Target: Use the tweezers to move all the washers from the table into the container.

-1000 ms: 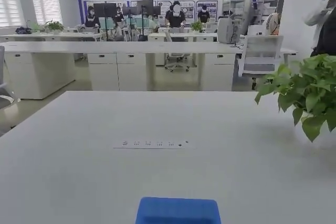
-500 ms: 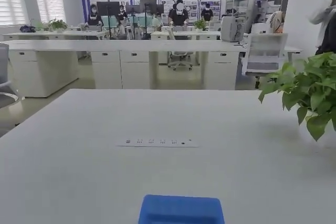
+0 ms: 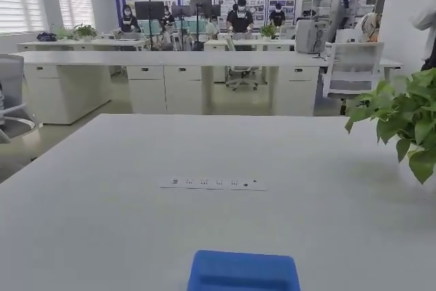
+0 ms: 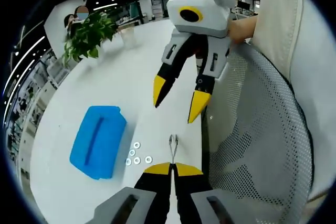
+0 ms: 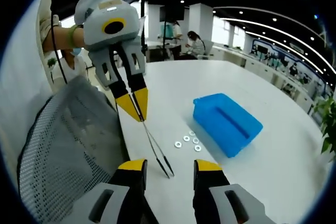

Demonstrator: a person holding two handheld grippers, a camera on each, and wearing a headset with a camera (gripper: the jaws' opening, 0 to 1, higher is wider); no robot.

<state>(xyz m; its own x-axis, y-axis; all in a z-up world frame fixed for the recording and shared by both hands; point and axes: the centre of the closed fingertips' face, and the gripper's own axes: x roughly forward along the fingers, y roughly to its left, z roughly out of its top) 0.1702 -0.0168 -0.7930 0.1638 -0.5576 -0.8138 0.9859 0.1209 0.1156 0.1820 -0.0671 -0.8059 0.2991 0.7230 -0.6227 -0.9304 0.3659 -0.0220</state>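
Observation:
Several small silver washers (image 4: 137,157) lie on the white table beside a blue container (image 4: 98,140), which sits at the near edge of the table in the head view (image 3: 243,272). My left gripper (image 4: 173,169) is shut on thin metal tweezers (image 4: 172,148), whose tips point forward above the table edge. From the right gripper view, the left gripper (image 5: 135,103) holds the tweezers (image 5: 155,145) slanting down toward the washers (image 5: 189,141), with the container (image 5: 227,121) behind them. My right gripper (image 5: 170,166) stands open and holds nothing; it hangs opposite the left one (image 4: 178,98).
A mesh chair back (image 4: 262,129) stands against the table's near edge, under both grippers. A leafy green plant (image 3: 409,124) sits at the table's right. A recessed socket strip (image 3: 214,183) lies mid-table. Desks and people fill the far room.
The head camera has panned slightly left, so the whole scene has slid right. Nothing on the table has visibly moved.

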